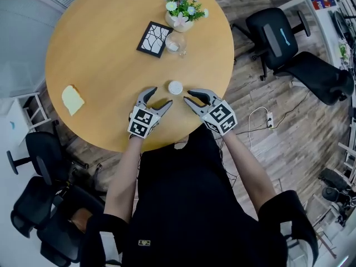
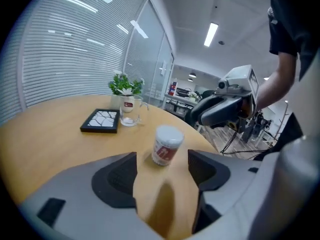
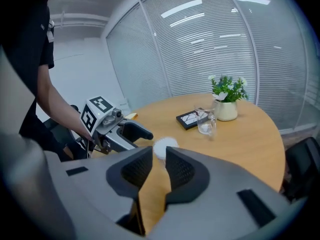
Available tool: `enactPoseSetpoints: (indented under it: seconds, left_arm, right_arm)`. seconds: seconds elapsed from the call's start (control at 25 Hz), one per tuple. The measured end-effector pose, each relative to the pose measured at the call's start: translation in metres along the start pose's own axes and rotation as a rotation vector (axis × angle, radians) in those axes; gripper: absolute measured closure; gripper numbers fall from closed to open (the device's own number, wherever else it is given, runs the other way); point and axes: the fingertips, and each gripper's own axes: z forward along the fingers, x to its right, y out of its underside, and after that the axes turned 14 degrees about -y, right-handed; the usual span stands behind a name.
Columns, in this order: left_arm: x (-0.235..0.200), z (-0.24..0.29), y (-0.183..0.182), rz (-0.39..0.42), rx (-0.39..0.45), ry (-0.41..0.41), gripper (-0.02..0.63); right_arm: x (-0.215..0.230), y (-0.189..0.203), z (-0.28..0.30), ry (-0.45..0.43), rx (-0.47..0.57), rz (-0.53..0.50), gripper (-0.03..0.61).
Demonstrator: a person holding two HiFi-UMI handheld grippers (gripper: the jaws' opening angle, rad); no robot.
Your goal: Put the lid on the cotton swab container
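The cotton swab container (image 1: 175, 87), a small round tub with a white lid on top and a red label (image 2: 166, 145), stands upright on the round wooden table (image 1: 100, 65) near its front edge. My left gripper (image 1: 158, 98) lies just left of it and a little nearer, jaws spread wide and empty (image 2: 162, 168); the tub stands beyond its tips. My right gripper (image 1: 189, 97) lies just right of the tub. Its jaws stand close together with a narrow gap (image 3: 159, 156) and nothing between them. The tub's white top (image 3: 165, 146) shows just past them.
At the back of the table stand a black-framed tile (image 1: 154, 38), a glass mug (image 1: 176, 42) and a potted flower (image 1: 181, 14). A yellow pad (image 1: 72, 99) lies at the left. Black office chairs (image 1: 278, 38) stand on the wooden floor to the right.
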Motion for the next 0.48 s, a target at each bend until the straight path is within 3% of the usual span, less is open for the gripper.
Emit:
enactPoseSetpoints:
  seconds: [0.12,0.28,0.4,0.48]
  left_arm:
    - [-0.004,-0.022,-0.01,-0.049,0.051,-0.046,0.337]
    - [0.004,-0.046,-0.028,-0.108,0.118,-0.034,0.498]
    - [0.011,-0.057,-0.033,-0.103,0.131,-0.014,0.593]
    - [0.017,-0.061,-0.034,-0.081,0.125,0.004,0.607]
  right_arm:
    - [-0.007,0.003,-0.005,0.016,-0.008,0.0,0.55]
    - [-0.015,0.003,-0.009,0.039,-0.011,0.02,0.569]
    - [-0.025,0.005,-0.005,0.051,-0.029,-0.012,0.574]
    - [-0.033,0.006,-0.003,0.057,-0.048,-0.047,0.574]
